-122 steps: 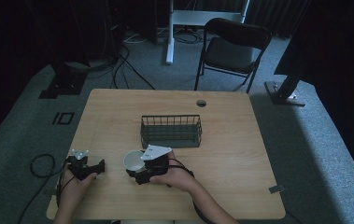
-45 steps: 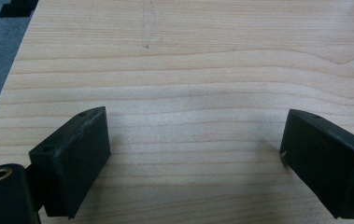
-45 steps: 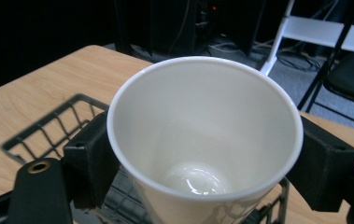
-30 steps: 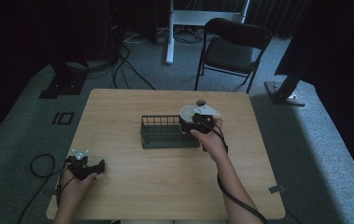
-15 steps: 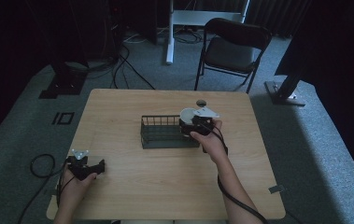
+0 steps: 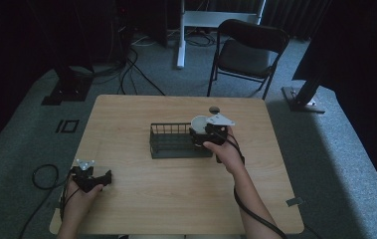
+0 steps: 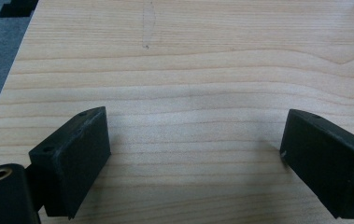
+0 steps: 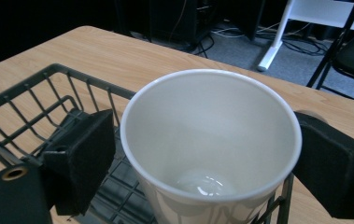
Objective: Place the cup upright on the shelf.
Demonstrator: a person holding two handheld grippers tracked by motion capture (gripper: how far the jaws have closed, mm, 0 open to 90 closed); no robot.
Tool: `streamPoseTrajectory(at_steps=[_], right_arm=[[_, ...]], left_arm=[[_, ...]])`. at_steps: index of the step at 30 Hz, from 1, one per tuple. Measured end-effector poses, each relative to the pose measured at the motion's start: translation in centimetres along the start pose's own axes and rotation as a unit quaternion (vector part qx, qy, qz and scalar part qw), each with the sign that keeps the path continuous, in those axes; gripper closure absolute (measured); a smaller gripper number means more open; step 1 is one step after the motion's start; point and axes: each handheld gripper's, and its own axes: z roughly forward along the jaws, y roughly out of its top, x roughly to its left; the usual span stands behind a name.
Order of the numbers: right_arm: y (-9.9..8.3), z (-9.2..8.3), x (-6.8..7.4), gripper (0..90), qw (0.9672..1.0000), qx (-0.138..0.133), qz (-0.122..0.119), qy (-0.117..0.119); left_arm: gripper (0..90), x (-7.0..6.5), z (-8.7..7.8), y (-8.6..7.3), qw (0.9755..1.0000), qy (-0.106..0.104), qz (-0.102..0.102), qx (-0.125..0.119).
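Note:
A white cup (image 6: 199,122) is held upright at the right end of a dark wire basket (image 6: 166,145), its lower part inside the wires. My right gripper (image 6: 201,131) is shut on the cup. In the right gripper view the cup (image 8: 212,126) is empty, with a black jaw pressed against each side and the basket (image 8: 48,100) below and to the left. My left gripper (image 6: 105,176) rests on the table's front left corner. It is open, and the left gripper view shows bare wood between its fingers (image 7: 72,163).
The wooden table (image 6: 176,199) has a small round hole (image 6: 214,109) behind the basket. A black folding chair (image 6: 248,50) stands beyond the far edge. Cables and stand bases lie on the grey floor around the table.
The right gripper has carried the cup from the table's front middle up to the basket's right end, then eased it slightly left and down. The left gripper has not moved.

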Motion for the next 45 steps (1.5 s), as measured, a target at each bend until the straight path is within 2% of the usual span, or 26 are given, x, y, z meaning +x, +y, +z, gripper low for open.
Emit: streamPoseTrajectory(at_steps=[25, 45], right_arm=[[-0.8, -3.3, -0.7, 10.8, 0.9997, -0.024, -0.002, 0.005], [-4.9, -5.7, -2.4, 10.8, 0.9998, -0.017, 0.011, -0.001]], left_arm=[[8.8, 0.0, 0.0, 0.0, 1.0, 0.0, 0.0, 0.0], [8.9, 0.0, 0.0, 0.0, 1.0, 0.0, 0.0, 0.0]])
